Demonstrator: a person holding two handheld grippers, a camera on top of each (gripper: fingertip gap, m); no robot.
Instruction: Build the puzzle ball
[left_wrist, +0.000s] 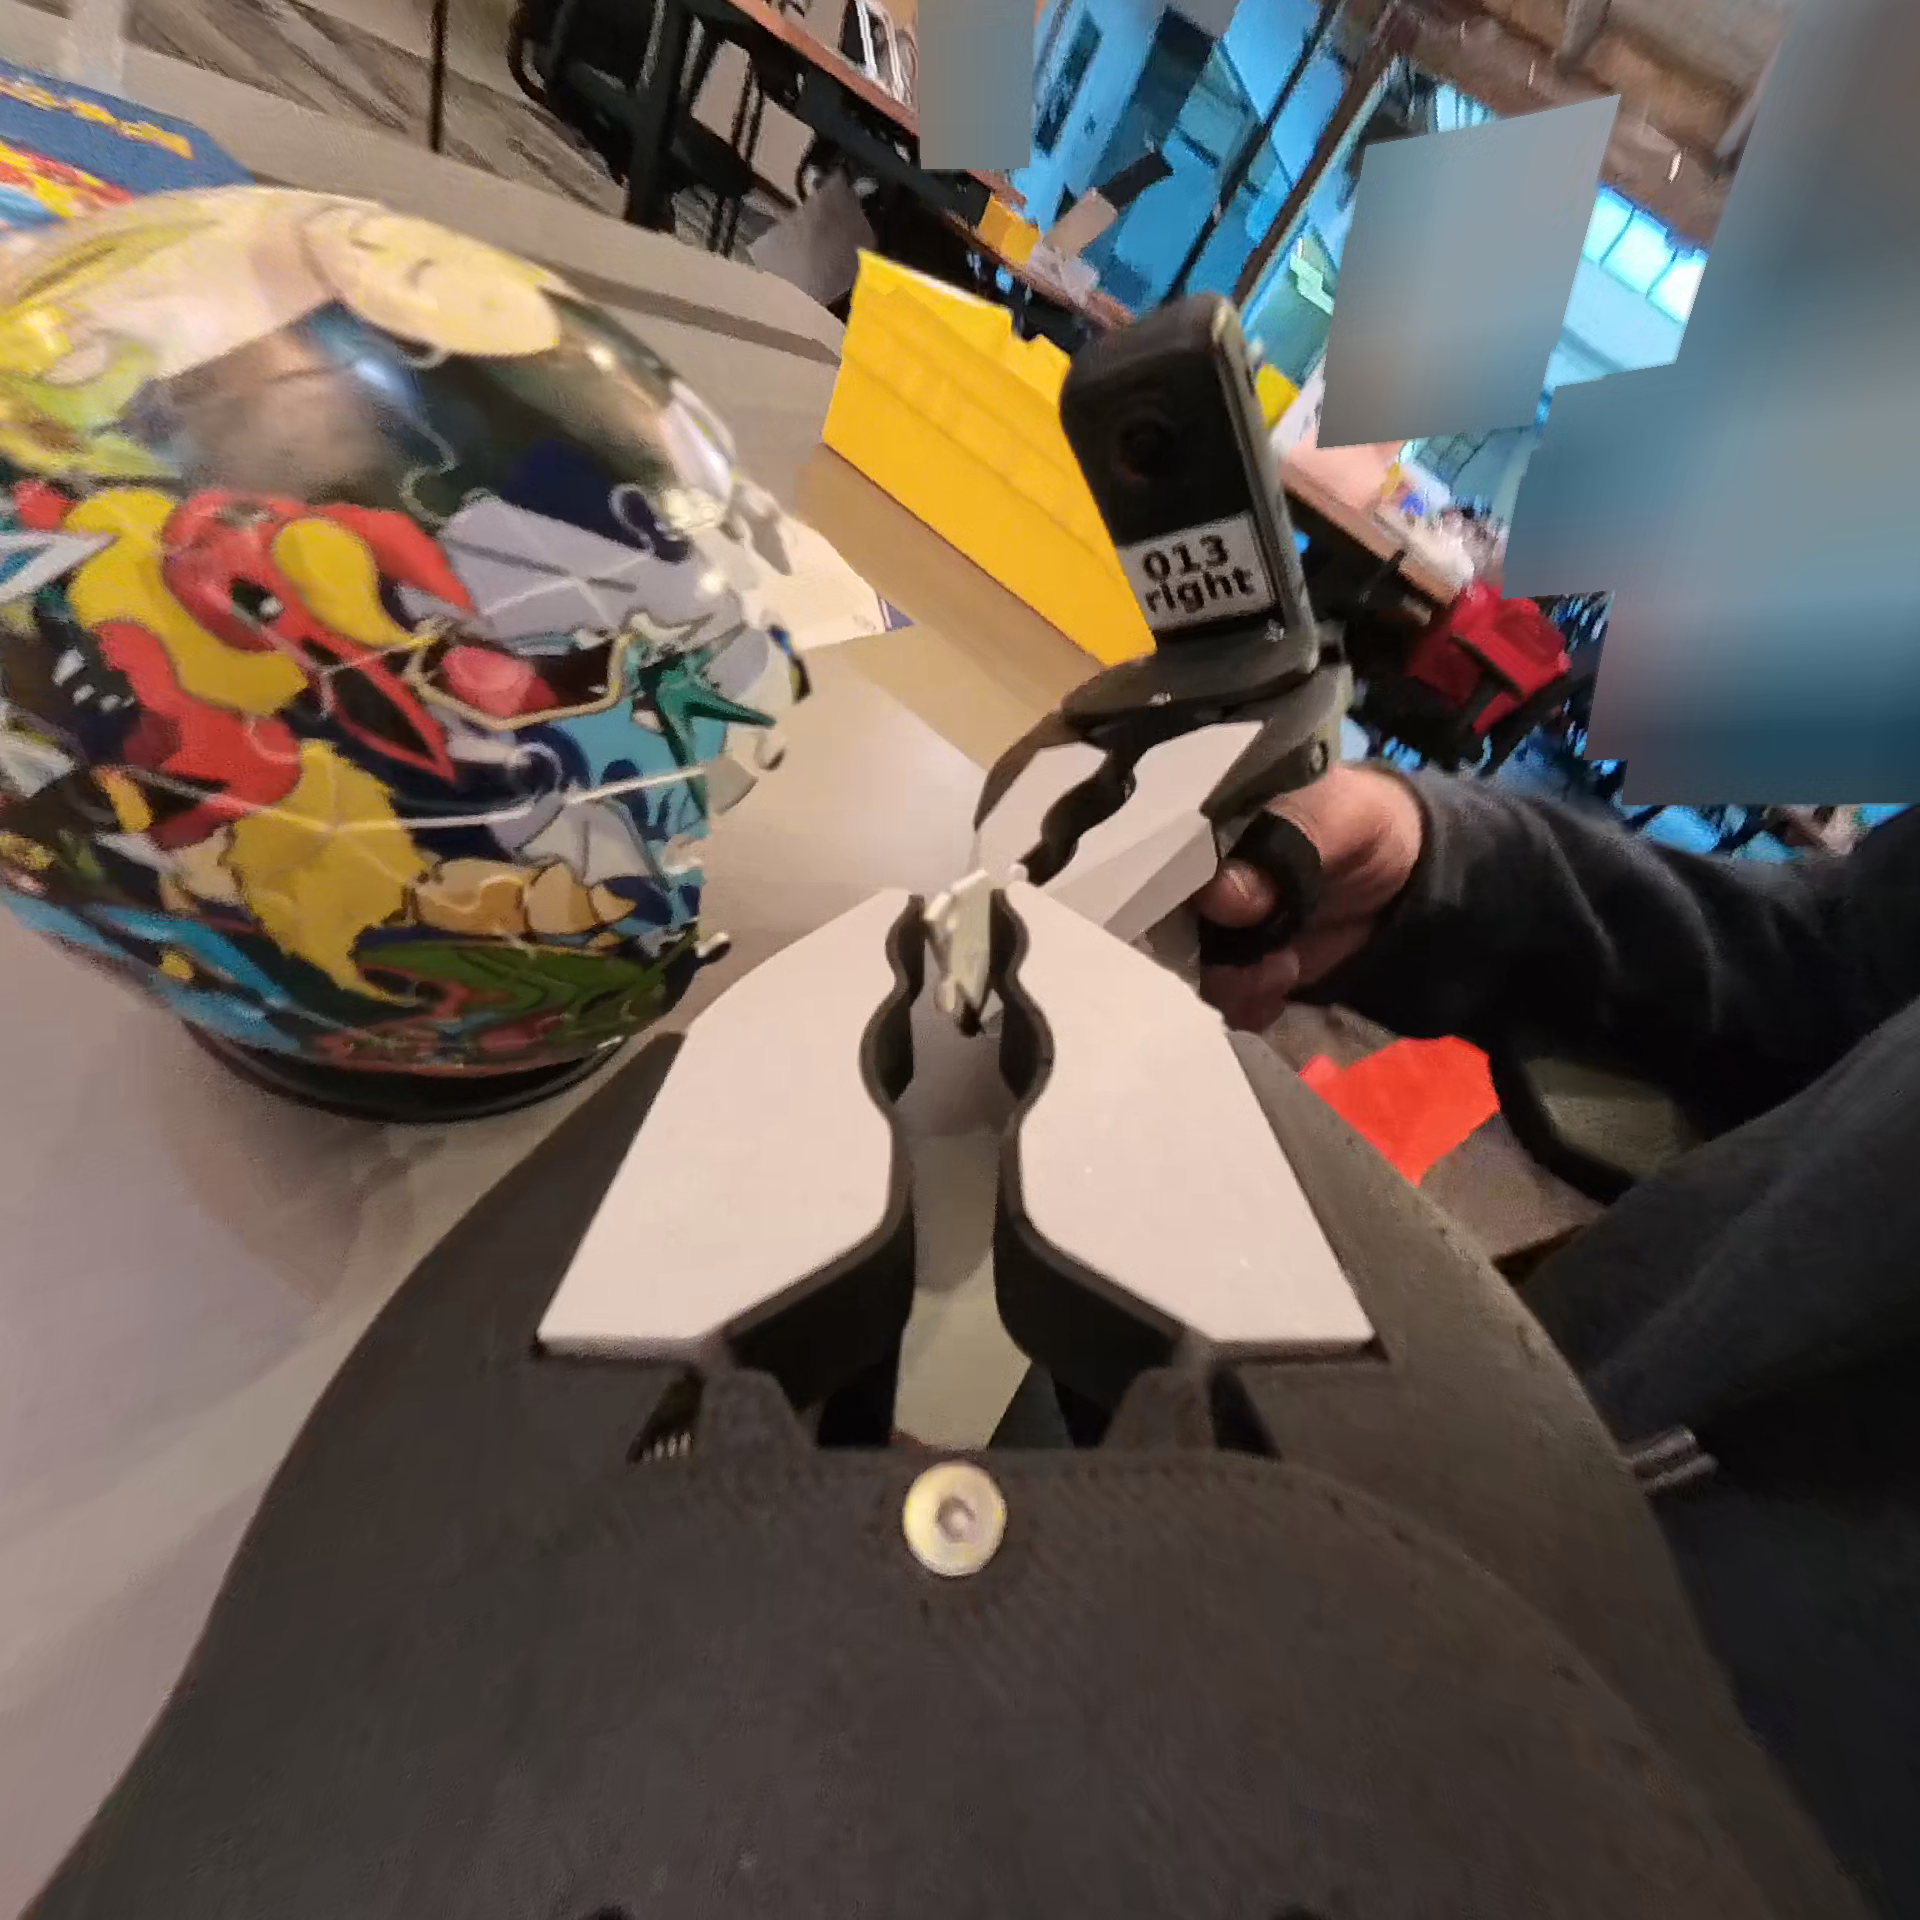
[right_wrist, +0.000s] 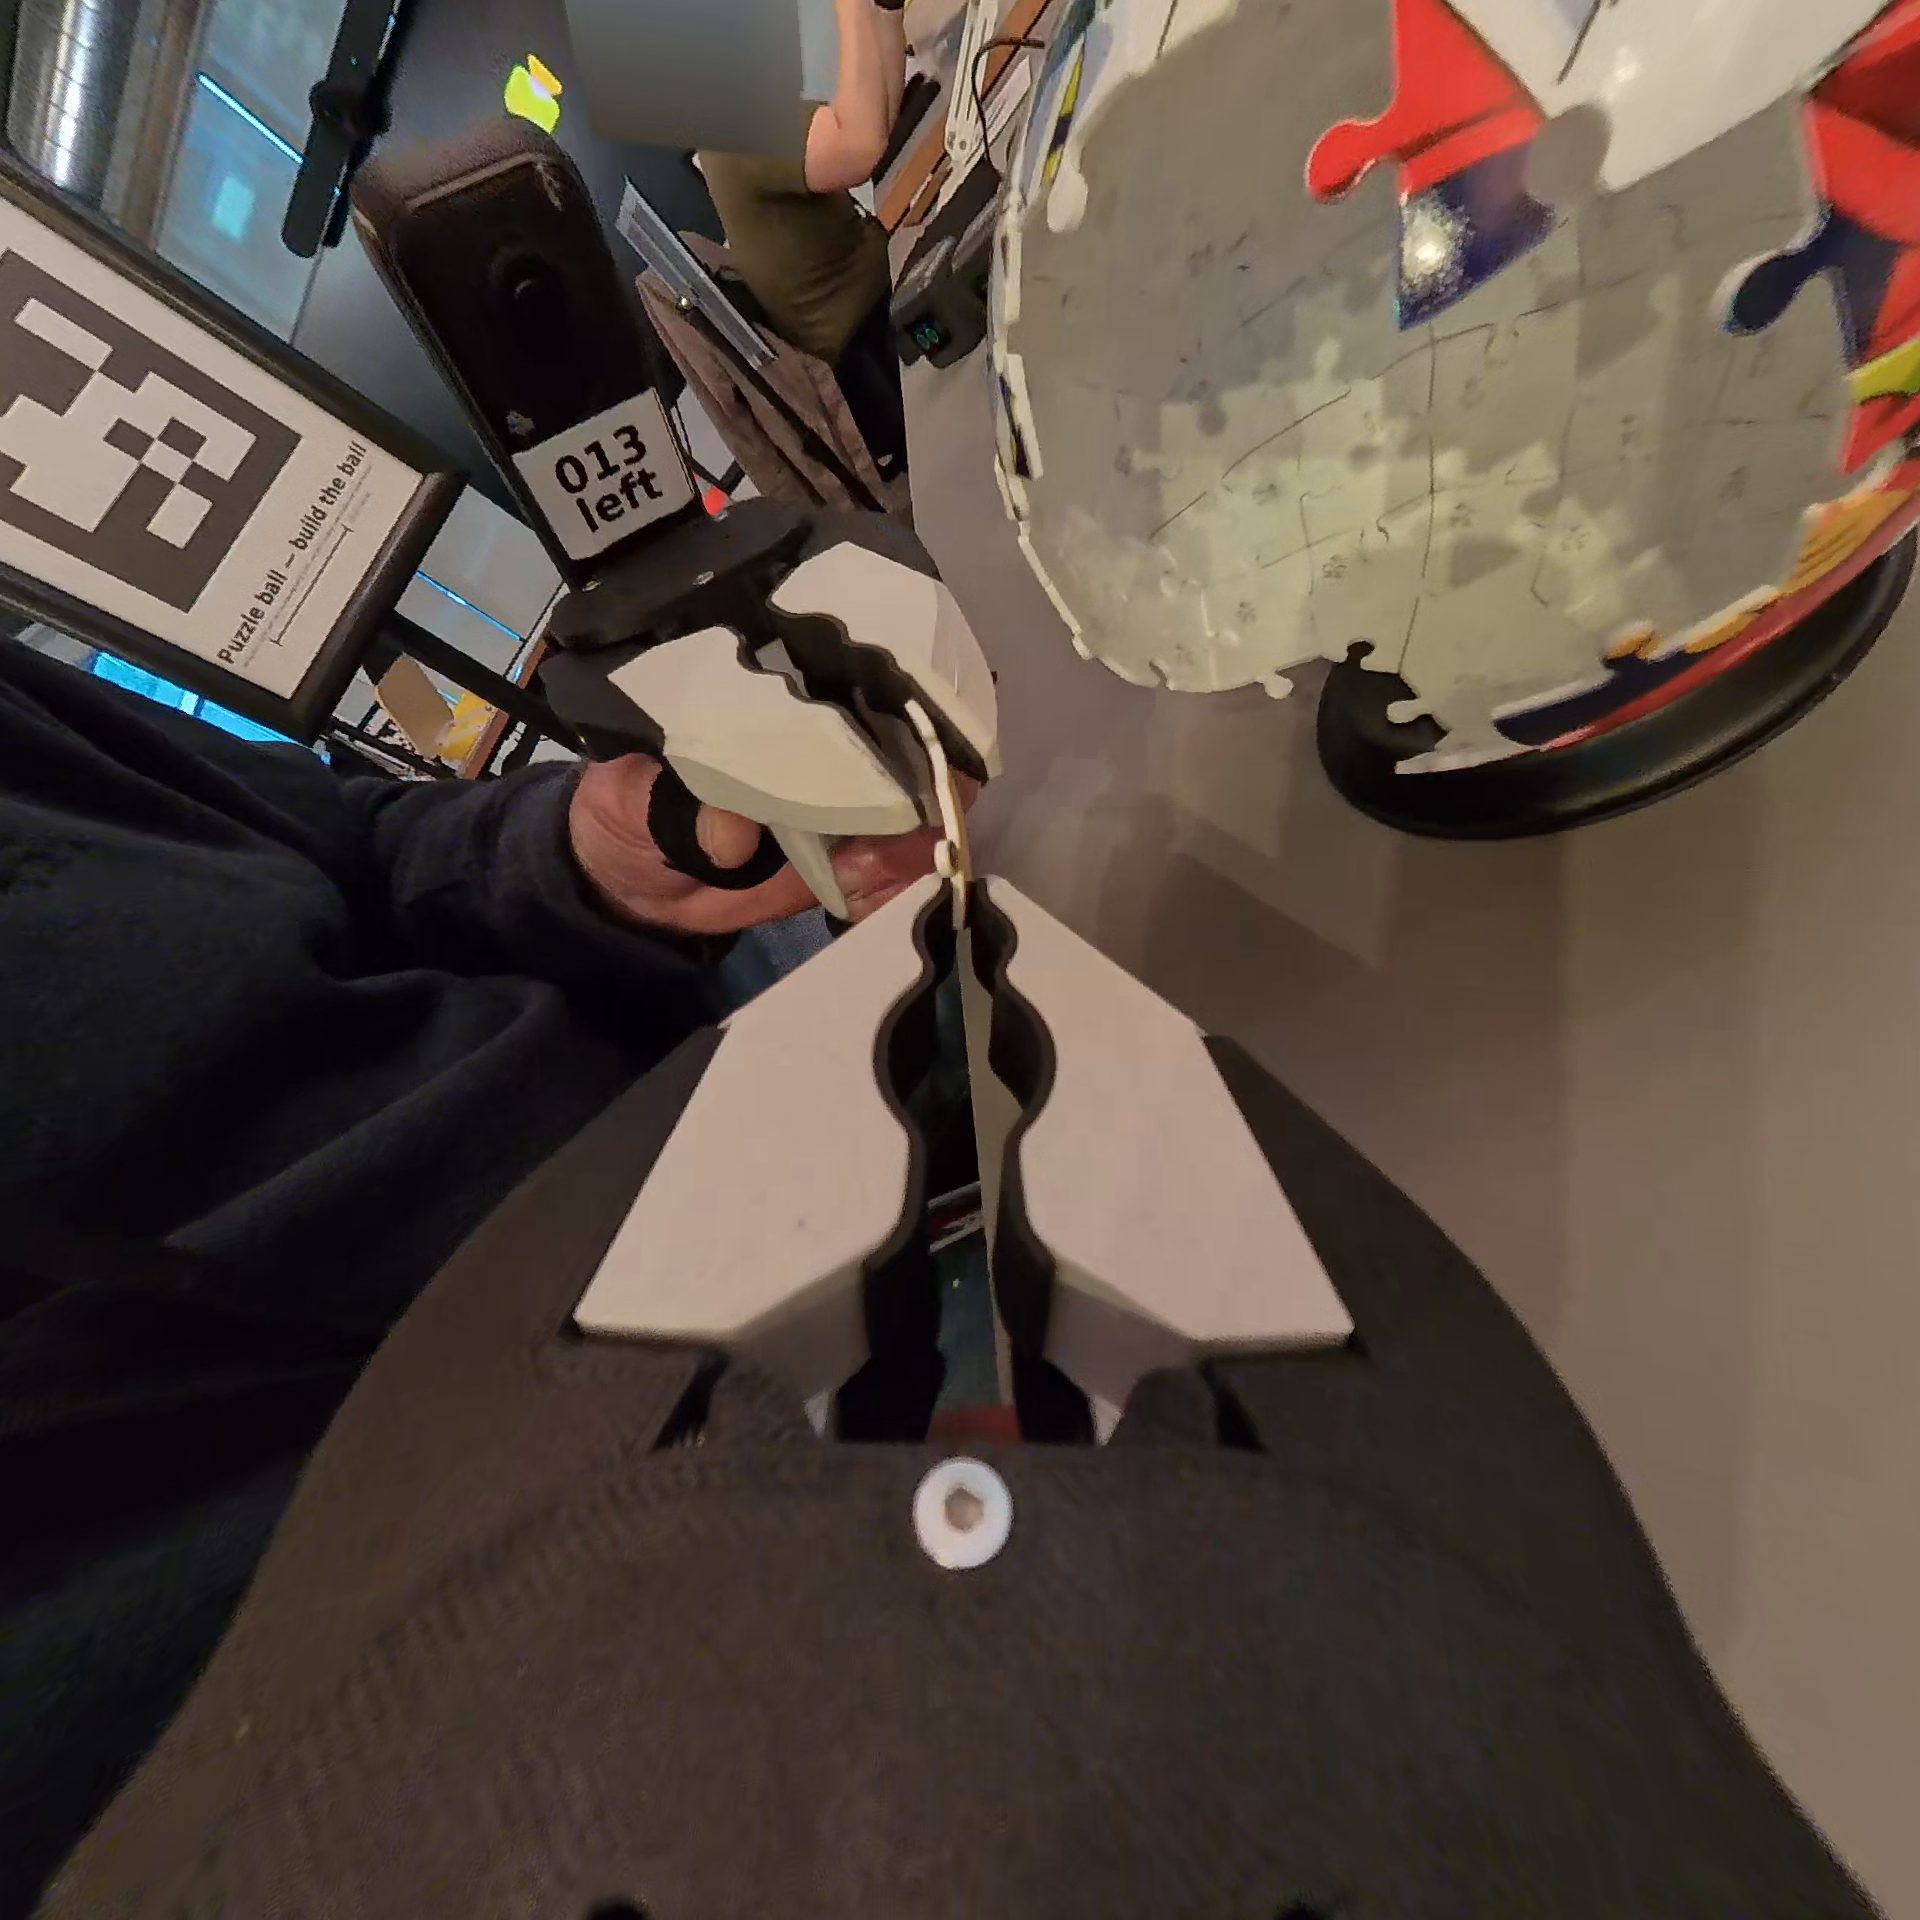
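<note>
Two tongs (left_wrist: 961, 914) (right_wrist: 961, 894), one thin curved piece (left_wrist: 961, 935).

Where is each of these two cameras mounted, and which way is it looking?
Left wrist view: rides on the left gripper, looking along its fingers at a puzzle piece, the puzzle ball and the right gripper; a hand shows.
Right wrist view: rides on the right gripper, looking toward the left gripper and the ball's open side; the other hand shows.
Shared: the piece, ball, grey table.
</note>
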